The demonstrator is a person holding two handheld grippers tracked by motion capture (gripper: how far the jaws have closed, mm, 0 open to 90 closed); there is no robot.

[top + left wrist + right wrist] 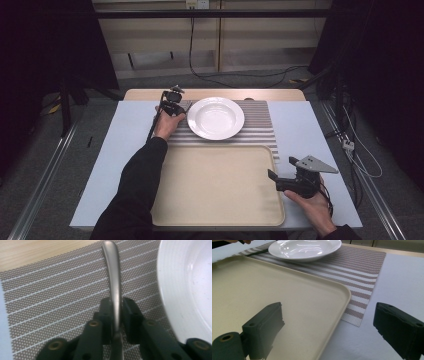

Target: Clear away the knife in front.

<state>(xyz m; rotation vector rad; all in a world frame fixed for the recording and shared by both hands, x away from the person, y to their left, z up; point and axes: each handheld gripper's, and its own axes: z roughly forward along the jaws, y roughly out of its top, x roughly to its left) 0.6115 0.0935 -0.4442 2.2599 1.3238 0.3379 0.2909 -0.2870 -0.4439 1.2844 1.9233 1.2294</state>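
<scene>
A slim metal utensil handle (pixel 113 277) runs up between the jaws of my left gripper (pixel 117 305), whose pads press on it from both sides. It hangs just over a grey striped placemat (pixel 50 302), right beside a white deep plate (pixel 190 290). In the high view the left gripper (pixel 176 107) sits at the plate's (pixel 216 118) left rim, on the placemat (pixel 260 125). My right gripper (pixel 282 168) hovers at the right edge of a beige tray (pixel 215 185). Its jaws stand wide apart with nothing between them (pixel 327 332); the tray's corner (pixel 332 297) lies below.
The tray lies in front of the placemat (pixel 362 272) on a pale tabletop (pixel 120 165). A wooden strip (pixel 215 94) borders the far side. Bare tabletop (pixel 397 277) stretches right of the placemat. Cables (pixel 240 75) trail on the floor beyond the table.
</scene>
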